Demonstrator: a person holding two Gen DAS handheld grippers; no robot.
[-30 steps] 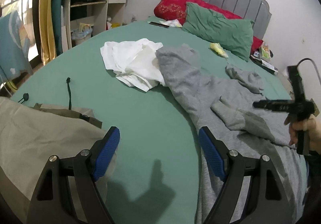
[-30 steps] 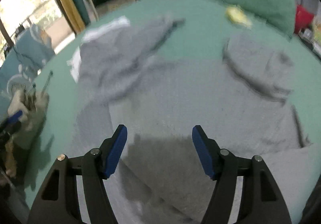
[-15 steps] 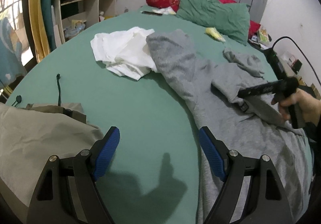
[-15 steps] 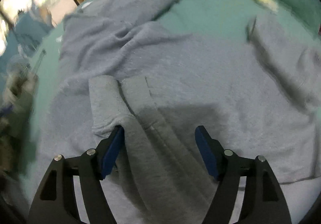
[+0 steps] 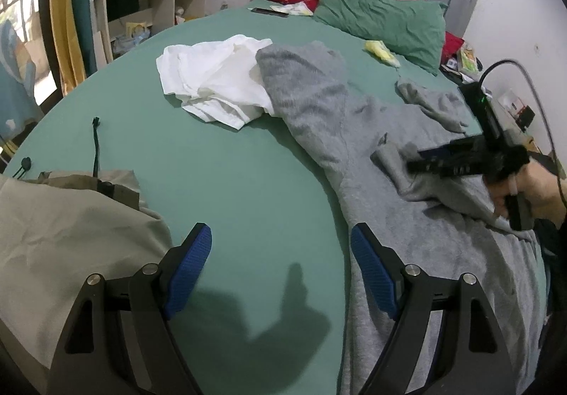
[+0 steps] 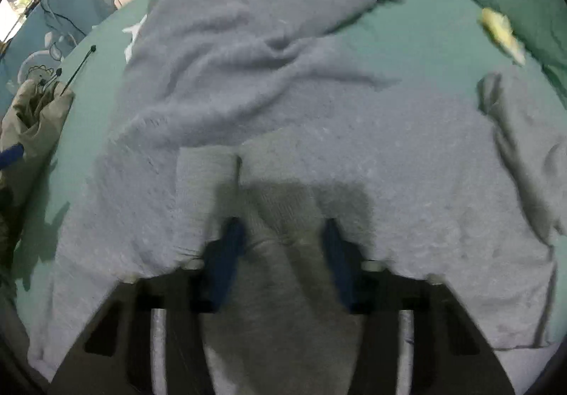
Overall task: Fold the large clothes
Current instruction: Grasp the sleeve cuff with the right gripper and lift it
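Bed (image 5: 230, 182) is covered by a grey sweater (image 5: 319, 104) spread toward its right side, beside a white shirt (image 5: 212, 83). Step in hand, judged: the ribbed cuff (image 6: 280, 218) is being grasped for a sleeve fold. Right hand-held gripper (image 6: 280, 235) has just been closing, cuff between the jaws; full clamping cannot be told through blur. Left hand-held gripper (image 5: 280, 267) is held apart, empty, over bare sheet. Next: cuff to be lifted across the body. A second ago the right jaws were wide above flat fabric.

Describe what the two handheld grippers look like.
Both are black, with angular cut-out finger frames, silver pivot bolts and ribbed blue pads, clearest on the left gripper. The right gripper has a pistol-style handle, a green light and a black cable looping off it.
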